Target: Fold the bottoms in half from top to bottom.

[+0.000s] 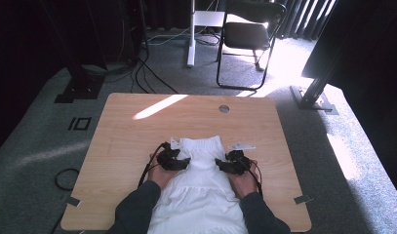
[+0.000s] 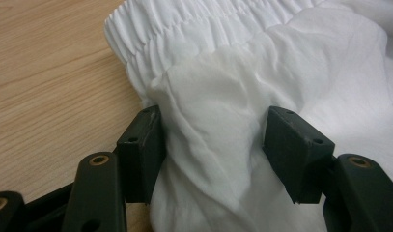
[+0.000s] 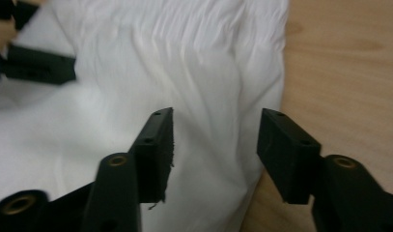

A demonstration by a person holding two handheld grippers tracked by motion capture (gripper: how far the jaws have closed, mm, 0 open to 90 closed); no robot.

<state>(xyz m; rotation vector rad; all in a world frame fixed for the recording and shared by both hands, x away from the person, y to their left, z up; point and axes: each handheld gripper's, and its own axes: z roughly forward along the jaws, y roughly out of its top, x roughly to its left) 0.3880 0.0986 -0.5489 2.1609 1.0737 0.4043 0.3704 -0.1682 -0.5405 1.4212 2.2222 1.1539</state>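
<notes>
High view: a white skirt (image 1: 202,187) with a gathered elastic waistband (image 1: 201,143) lay on the wooden table (image 1: 123,136), waistband toward 12 o'clock, hem running off the near edge at 6 o'clock between the person's sleeves. The left gripper (image 1: 179,163) sat at the garment's 9 o'clock edge just below the waistband; the right gripper (image 1: 225,165) sat opposite at the 3 o'clock edge, both pointing inward at the cloth. A folding chair (image 1: 249,36) stood on the grey carpet beyond the table at 12 o'clock, and a black cable loop (image 1: 67,179) lay on the floor at 9 o'clock. Left gripper view: the jaws stood apart with a raised fold of white fabric (image 2: 213,145) bunched between them; the left-hand pad touched the cloth, the right-hand pad lay at its edge, so a released rather than clenched hold. The waistband (image 2: 184,29) ran across at 12 o'clock, bare tabletop at 9 o'clock. Right gripper view: jaws parted, spanning the skirt's side edge (image 3: 218,121) without pinching it; cloth lay flat beneath, tabletop at 3 o'clock. The other gripper (image 3: 37,67) showed, blurred, at 10 o'clock.
</notes>
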